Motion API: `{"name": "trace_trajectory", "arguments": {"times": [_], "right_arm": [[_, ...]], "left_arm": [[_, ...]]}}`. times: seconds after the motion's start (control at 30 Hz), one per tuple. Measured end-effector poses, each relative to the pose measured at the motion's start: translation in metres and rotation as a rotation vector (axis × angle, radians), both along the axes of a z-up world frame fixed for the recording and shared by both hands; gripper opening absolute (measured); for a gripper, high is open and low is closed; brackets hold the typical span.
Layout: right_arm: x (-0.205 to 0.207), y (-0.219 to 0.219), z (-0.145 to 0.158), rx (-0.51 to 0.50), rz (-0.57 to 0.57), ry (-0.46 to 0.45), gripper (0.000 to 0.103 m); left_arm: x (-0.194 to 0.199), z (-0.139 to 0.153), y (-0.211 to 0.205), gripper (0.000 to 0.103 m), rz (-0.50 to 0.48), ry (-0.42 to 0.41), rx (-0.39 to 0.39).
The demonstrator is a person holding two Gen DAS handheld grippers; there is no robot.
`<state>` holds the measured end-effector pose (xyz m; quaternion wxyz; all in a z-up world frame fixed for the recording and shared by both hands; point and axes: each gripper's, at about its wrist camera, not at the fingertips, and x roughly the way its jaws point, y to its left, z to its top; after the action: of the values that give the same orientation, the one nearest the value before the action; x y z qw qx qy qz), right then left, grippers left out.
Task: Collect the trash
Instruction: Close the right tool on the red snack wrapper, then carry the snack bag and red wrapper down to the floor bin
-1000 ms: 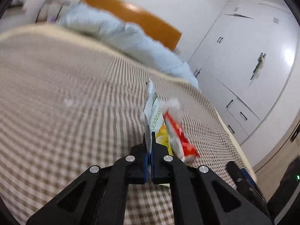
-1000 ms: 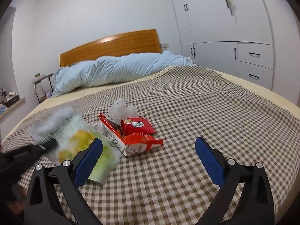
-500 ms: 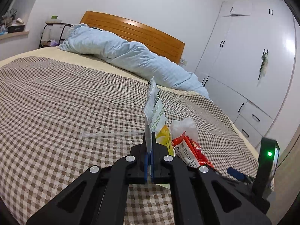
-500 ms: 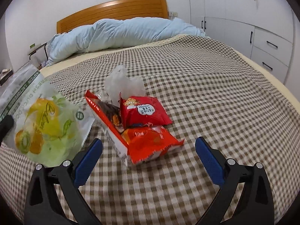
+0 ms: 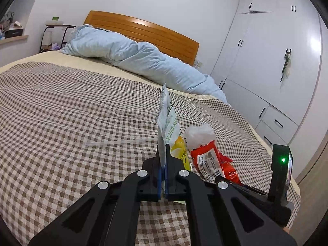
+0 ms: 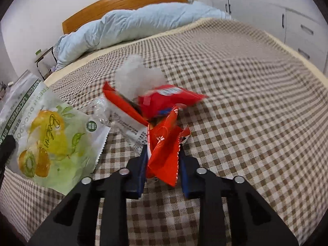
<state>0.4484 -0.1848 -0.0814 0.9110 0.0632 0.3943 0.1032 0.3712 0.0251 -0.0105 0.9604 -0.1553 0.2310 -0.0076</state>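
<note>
On the checked bedspread my right gripper has just closed its jaws on the red wrapper. My left gripper stays clamped on the green fruit bag, so I judge both pieces ready to carry off.

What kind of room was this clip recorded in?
A bedroom, most likely: a bed with a checked cover and wooden headboard, a rumpled blue duvet, and white built-in wardrobes along one wall.
</note>
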Motion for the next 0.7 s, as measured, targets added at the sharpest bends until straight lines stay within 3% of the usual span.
{"name": "trace_trajectory", "arguments": {"times": [0.7], "right_arm": [[-0.077,0.008,0.080,0.082,0.050,-0.249,0.022]], "left_arm": [[-0.061,0.046,0.010,0.000,-0.020,-0.099,-0.038]]}}
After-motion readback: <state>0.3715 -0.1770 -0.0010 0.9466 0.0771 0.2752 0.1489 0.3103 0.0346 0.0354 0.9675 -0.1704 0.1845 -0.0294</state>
